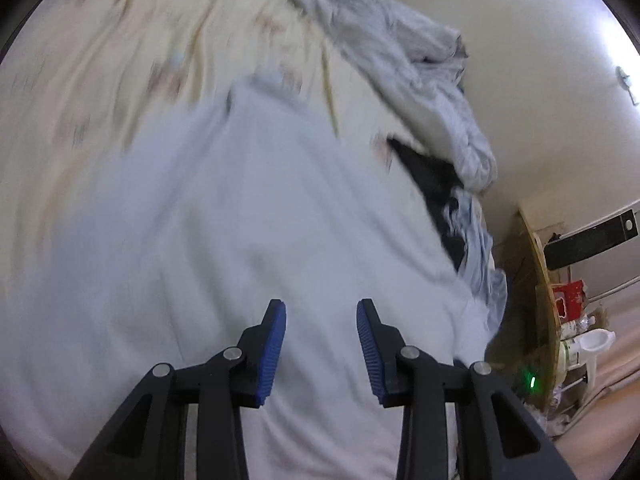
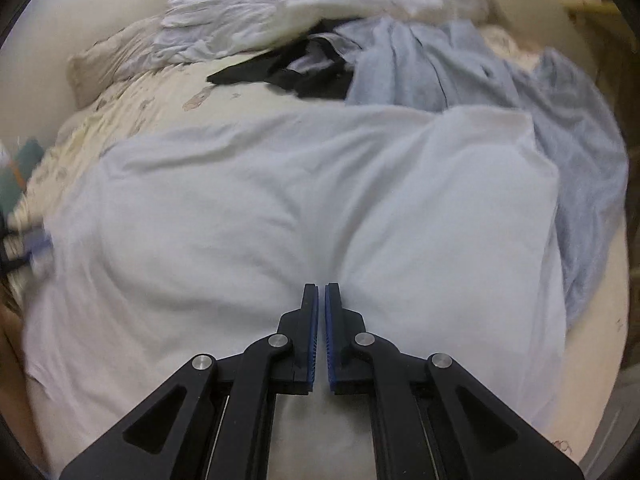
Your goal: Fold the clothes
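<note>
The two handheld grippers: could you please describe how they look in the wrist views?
Both the left gripper and the right gripper look alike: matte black plastic linkage arms with triangular cut-outs, round silver pivot pins at the joints, and two fingers lined with ribbed blue pads. No cables, markings or sleeves are visible.
</note>
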`<state>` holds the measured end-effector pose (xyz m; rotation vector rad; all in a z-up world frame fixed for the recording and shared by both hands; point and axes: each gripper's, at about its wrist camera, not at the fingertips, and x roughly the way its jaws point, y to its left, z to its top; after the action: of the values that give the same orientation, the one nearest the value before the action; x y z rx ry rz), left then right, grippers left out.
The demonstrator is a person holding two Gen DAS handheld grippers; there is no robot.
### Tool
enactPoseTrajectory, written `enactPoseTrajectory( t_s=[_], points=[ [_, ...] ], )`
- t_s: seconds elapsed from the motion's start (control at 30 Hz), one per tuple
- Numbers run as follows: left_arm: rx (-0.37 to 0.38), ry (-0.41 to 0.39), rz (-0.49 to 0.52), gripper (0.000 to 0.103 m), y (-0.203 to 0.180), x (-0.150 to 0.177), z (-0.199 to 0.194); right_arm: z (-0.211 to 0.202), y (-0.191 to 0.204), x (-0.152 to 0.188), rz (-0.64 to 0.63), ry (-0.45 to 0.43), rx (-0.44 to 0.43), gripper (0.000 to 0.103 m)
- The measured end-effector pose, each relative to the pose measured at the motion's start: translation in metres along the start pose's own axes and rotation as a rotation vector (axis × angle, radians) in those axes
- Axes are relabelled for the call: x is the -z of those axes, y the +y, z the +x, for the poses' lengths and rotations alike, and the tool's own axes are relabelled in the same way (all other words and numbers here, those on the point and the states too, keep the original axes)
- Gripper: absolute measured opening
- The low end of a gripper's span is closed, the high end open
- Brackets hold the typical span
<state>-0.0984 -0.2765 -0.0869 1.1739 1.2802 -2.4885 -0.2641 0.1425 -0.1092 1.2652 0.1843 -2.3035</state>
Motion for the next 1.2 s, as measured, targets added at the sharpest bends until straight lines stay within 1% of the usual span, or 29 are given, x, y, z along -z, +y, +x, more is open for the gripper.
enactPoseTrajectory(
  t_s=[0.03, 0.07, 0.13, 0.2, 0.27, 0.3, 0.4, 0.53, 0.6, 0.63, 0.73, 0.87, 0.93, 1.0, 1.03, 1.07, 1.1, 1.13, 1.17, 1.2],
  points=[
    [-0.021, -0.015, 0.026, 0.039, 0.001, -0.019, -0.001, 0.0, 0.0, 0.001, 0.001, -0.009, 0.0, 0.004],
    [-0.042, -0.029, 0.051, 0.048, 0.002, -0.038, -0.002, 0.001, 0.0, 0.003, 0.002, -0.018, 0.0, 0.004],
    [-0.063, -0.042, 0.091, 0.053, 0.005, -0.075, 0.001, 0.001, 0.0, 0.005, 0.005, -0.035, -0.002, 0.004],
    [-0.076, -0.033, 0.125, 0.053, 0.009, -0.11, 0.011, 0.001, -0.003, 0.006, 0.018, -0.045, -0.015, 0.004],
    [-0.061, 0.008, 0.117, 0.053, 0.017, -0.136, 0.026, 0.001, -0.006, 0.007, 0.03, -0.055, -0.029, 0.004],
    [-0.054, 0.032, 0.104, 0.053, 0.021, -0.146, 0.035, 0.0, -0.007, 0.008, 0.036, -0.06, -0.034, 0.004],
    [-0.047, 0.061, 0.064, 0.053, 0.031, -0.166, 0.059, -0.008, -0.014, 0.013, 0.051, -0.071, -0.047, 0.004],
    [-0.082, 0.087, 0.089, 0.053, 0.032, -0.175, 0.081, -0.01, -0.018, 0.016, 0.068, -0.075, -0.066, 0.004],
    [-0.095, 0.109, 0.12, 0.014, 0.029, -0.176, 0.088, -0.011, -0.02, 0.017, 0.076, -0.076, -0.076, 0.004],
    [-0.105, 0.118, 0.138, 0.002, 0.026, -0.177, 0.091, -0.012, -0.021, 0.017, 0.081, -0.077, -0.081, 0.004],
    [-0.151, 0.115, 0.188, 0.002, 0.018, -0.181, 0.098, -0.013, -0.024, 0.019, 0.093, -0.08, -0.095, 0.004],
    [-0.171, 0.053, 0.197, 0.002, 0.017, -0.2, 0.1, -0.013, -0.024, 0.019, 0.095, -0.081, -0.096, 0.004],
    [-0.194, 0.066, 0.203, 0.002, 0.02, -0.203, 0.109, -0.013, -0.023, 0.019, 0.096, -0.081, -0.097, 0.004],
    [-0.22, 0.078, 0.165, 0.002, 0.031, -0.204, 0.111, -0.013, -0.023, 0.019, 0.097, -0.081, -0.098, 0.004],
    [-0.233, 0.082, 0.141, 0.003, 0.037, -0.204, 0.112, -0.013, -0.023, 0.019, 0.098, -0.082, -0.099, 0.004],
    [-0.24, 0.08, 0.12, 0.008, 0.042, -0.204, 0.108, -0.013, -0.023, 0.019, 0.099, -0.082, -0.099, 0.004],
    [-0.23, 0.07, 0.111, 0.016, 0.044, -0.203, 0.1, -0.013, -0.023, 0.019, 0.099, -0.082, -0.099, 0.004],
    [-0.21, 0.056, 0.11, 0.036, 0.043, -0.201, 0.089, -0.013, -0.023, 0.019, 0.1, -0.082, -0.1, 0.004],
    [-0.191, 0.042, 0.108, 0.039, 0.043, -0.199, 0.078, -0.013, -0.023, 0.019, 0.1, -0.082, -0.1, 0.004],
    [-0.171, 0.028, 0.107, 0.039, 0.042, -0.197, 0.068, -0.013, -0.023, 0.019, 0.101, -0.083, -0.101, 0.004]
  ],
)
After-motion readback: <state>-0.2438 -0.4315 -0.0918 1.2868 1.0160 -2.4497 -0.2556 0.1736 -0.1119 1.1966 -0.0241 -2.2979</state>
